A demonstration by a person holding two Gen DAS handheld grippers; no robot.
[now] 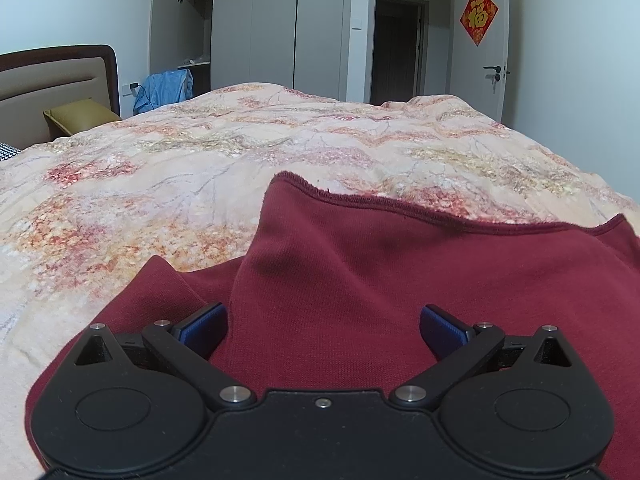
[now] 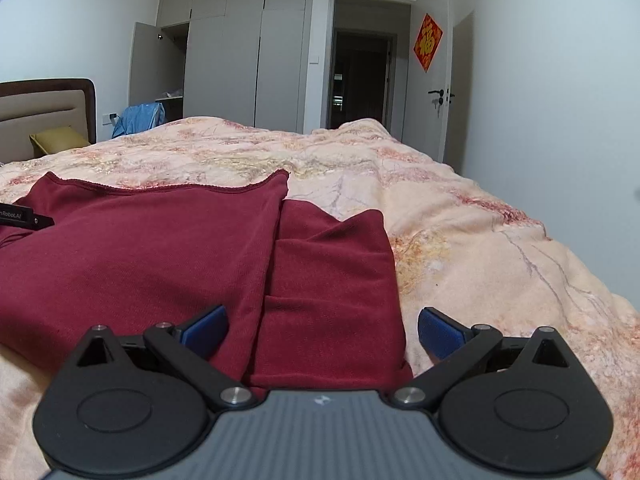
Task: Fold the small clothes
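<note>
Left gripper [image 1: 323, 326] and right gripper [image 2: 323, 326] both gape over the garment [image 2: 160, 248] (empty) on the bed [image 2: 480, 240]; pinch near-edge corners squarely before folding.

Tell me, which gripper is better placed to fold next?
Probably the right gripper: its open jaws straddle the folded side edge of the red garment. The left gripper, also open, faces plain cloth.

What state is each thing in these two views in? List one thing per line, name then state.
Garment: spread on the bed, partly folded.
Left gripper: open, over the garment.
Right gripper: open, at the garment's folded edge.
Quilt: spread, rumpled.
Wardrobe door: open.
Room door: open.
</note>
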